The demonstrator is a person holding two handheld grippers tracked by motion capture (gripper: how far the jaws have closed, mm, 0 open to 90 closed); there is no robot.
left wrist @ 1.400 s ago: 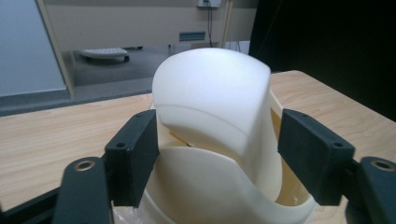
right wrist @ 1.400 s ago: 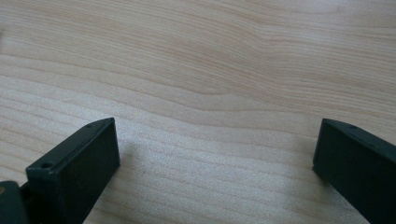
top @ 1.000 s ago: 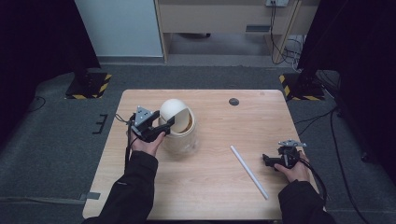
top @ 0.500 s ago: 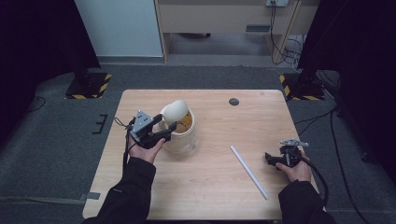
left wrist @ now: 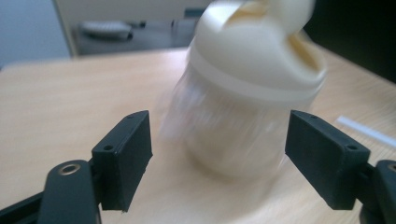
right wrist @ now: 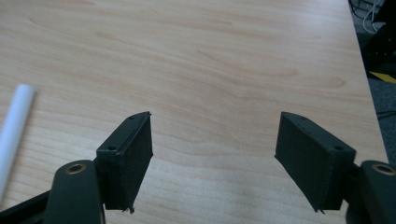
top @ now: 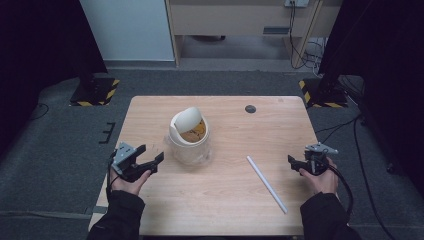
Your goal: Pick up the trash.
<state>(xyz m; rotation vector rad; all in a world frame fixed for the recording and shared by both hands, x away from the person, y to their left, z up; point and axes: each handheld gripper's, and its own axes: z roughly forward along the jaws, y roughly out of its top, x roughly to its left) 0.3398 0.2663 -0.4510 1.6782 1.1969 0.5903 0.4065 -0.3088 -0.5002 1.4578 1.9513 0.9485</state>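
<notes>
No text, label, brand, number or sign can be read on anything in these pictures.

High view looks down on the table; both claw views skim it closely
</notes>
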